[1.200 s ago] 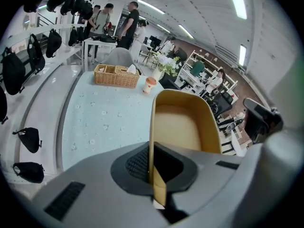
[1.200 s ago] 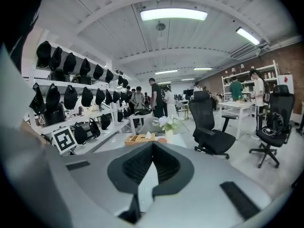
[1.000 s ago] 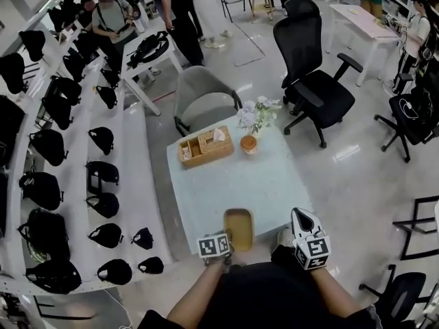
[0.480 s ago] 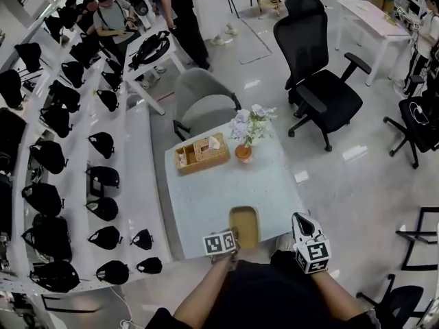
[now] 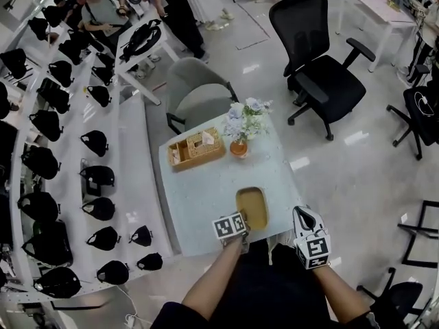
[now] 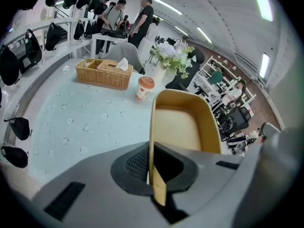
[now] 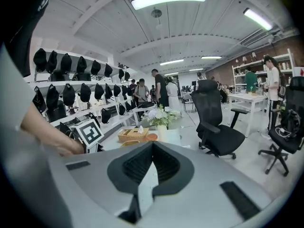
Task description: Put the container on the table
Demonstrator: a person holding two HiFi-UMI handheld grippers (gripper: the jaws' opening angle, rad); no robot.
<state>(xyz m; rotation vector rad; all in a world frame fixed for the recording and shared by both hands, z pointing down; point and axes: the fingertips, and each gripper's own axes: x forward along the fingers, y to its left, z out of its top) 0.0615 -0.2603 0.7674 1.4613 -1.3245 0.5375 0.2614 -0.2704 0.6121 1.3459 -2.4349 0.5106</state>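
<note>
1. Pale speckled table top lies beneath the work. The left gripper is clamped on the near wall of a mustard-yellow oval plastic container.
2. The container sits over the table's near edge, well short of the woven basket. Whether it touches the top cannot be told.
3. The right gripper is closed and empty, off the table's corner.
4. Step judged: placing. The next move calls for settling the base flat, then parting the jaws.

Mustard-yellow oblong container; pale mint counter dotted with small white flowers; tan woven wicker basket.
</note>
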